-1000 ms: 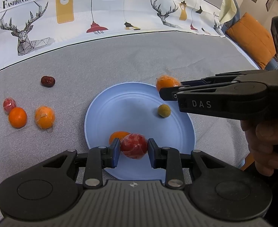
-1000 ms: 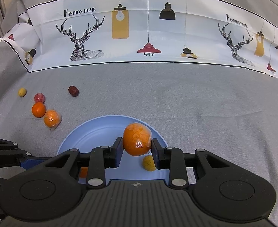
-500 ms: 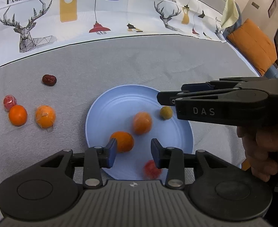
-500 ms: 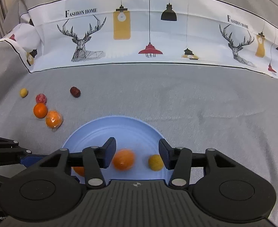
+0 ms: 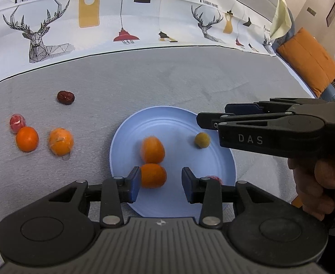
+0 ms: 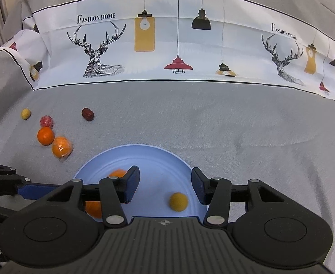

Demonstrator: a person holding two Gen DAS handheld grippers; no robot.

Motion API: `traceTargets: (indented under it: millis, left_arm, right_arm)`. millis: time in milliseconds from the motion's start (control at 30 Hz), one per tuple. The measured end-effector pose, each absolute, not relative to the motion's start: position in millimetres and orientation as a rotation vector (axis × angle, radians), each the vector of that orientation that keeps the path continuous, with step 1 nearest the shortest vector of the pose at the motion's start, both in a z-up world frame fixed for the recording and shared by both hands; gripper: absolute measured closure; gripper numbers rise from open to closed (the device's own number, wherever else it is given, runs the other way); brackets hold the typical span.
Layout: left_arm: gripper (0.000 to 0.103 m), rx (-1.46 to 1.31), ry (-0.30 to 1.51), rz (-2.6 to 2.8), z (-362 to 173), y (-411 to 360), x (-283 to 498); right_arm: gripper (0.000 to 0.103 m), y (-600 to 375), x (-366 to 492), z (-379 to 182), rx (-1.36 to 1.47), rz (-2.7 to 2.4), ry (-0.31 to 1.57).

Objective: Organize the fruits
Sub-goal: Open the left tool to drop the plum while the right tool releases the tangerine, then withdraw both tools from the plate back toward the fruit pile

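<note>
A light blue plate lies on the grey cloth and also shows in the right wrist view. On it lie two oranges, a small yellow-green fruit and a red wrapped fruit, half hidden by my finger. My left gripper is open and empty over the plate's near edge. My right gripper is open and empty over the plate; it enters the left wrist view from the right.
Left of the plate lie a wrapped orange, a bare orange, a red wrapped fruit and a dark date. A yellow fruit lies furthest left. An orange cushion sits far right.
Both grippers opened. The left dropped the red wrapped fruit and the right dropped the wrapped orange; both fruits now lie on the plate.
</note>
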State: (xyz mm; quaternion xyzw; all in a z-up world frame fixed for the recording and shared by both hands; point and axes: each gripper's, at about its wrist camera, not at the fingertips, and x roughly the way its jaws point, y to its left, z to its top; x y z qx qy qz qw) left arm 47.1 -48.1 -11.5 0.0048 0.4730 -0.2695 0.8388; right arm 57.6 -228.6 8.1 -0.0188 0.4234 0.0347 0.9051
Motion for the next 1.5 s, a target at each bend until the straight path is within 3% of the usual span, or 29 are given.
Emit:
traceTargets:
  millis: [400, 633, 1100, 1500]
  left_arm:
    - [0.067, -0.007, 1.01, -0.546, -9.6, -37.4, 52.3]
    - [0.073, -0.081, 1.04, -0.481, -9.4, -10.8, 61.7]
    - [0.073, -0.425, 1.17, -0.132, -15.2, 111.2, 82.3]
    - [0.072, -0.33, 1.298, -0.02, -37.1, 115.3, 79.8]
  right_arm:
    - [0.057, -229.5, 56.7, 8.8, -0.037, 0.064, 0.862]
    - [0.077, -231.5, 57.0, 11.9, -0.011, 0.062, 0.838]
    - [0.077, -225.2, 57.5, 17.9, 0.031, 0.089, 0.806]
    - [0.077, -209.9, 62.0, 15.9, 0.039, 0.155, 0.825]
